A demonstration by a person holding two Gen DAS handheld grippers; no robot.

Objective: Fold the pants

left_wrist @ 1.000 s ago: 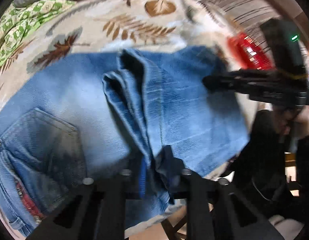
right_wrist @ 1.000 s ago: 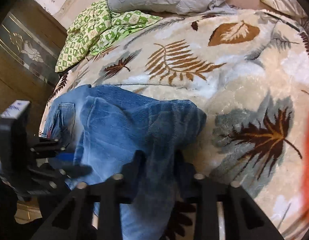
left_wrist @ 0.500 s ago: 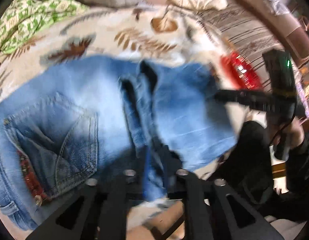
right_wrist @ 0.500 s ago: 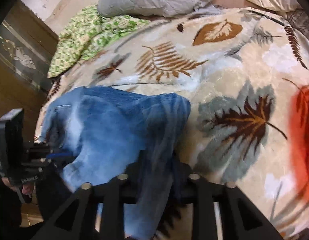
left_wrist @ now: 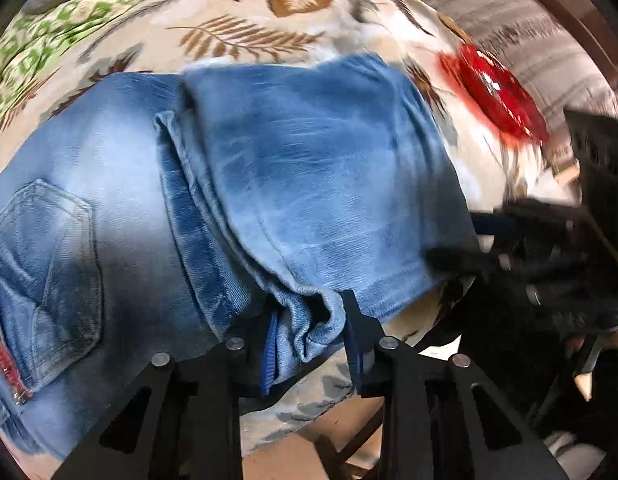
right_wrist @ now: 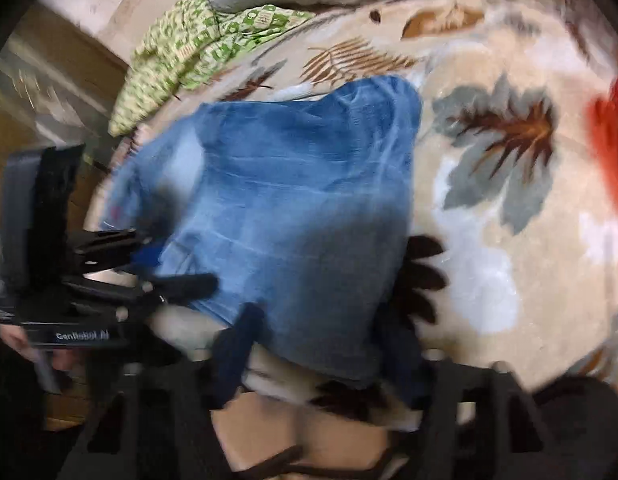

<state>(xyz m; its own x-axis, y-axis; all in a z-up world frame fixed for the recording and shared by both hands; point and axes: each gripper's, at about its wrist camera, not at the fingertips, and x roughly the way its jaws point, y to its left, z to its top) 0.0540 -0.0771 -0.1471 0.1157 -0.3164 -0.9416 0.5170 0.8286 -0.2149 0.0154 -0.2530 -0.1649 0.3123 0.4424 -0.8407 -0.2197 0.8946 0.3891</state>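
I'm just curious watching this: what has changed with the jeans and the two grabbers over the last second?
Both grippers have opened: the left gripper and the right gripper let go of the jeans, whose folded leg now lies flatter. The leaf-print blanket and green cloth stayed put.

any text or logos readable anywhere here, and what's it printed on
"GenRobot.AI": white lettering on the body of the left gripper, seen in the right wrist view; blurred, so the last letters are uncertain.
Red tab on the jeans by the back pocket: no text can be read.
Nothing else readable.
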